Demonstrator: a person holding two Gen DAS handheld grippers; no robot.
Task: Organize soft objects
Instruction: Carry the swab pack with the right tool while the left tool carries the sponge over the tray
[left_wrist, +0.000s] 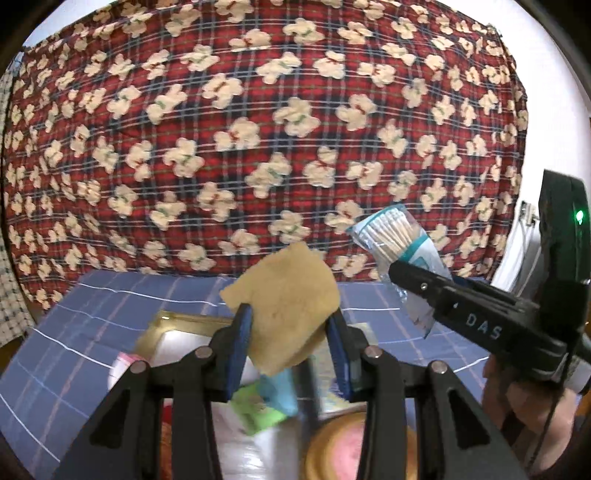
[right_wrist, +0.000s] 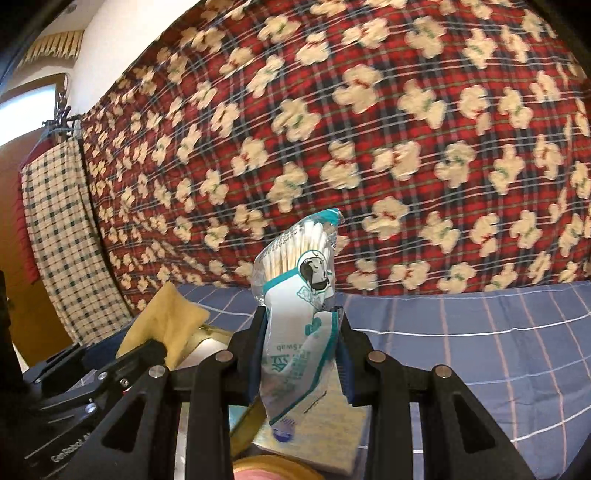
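My left gripper (left_wrist: 290, 325) is shut on a tan sponge cloth (left_wrist: 286, 299) and holds it raised above the table; the cloth also shows in the right wrist view (right_wrist: 166, 325). My right gripper (right_wrist: 301, 332) is shut on a clear and teal bag of cotton swabs (right_wrist: 299, 295), held upright in the air. In the left wrist view that bag (left_wrist: 391, 240) is to the right of the cloth, gripped by the right gripper's black fingers (left_wrist: 424, 284).
A blue checked cloth (left_wrist: 74, 332) covers the table. Below the left gripper lie a gold-rimmed tray (left_wrist: 177, 321), a green packet (left_wrist: 258, 410), a light blue item (left_wrist: 280, 391) and a round gold-rimmed pink thing (left_wrist: 340, 446). A red plaid bear-print blanket (left_wrist: 258, 129) hangs behind.
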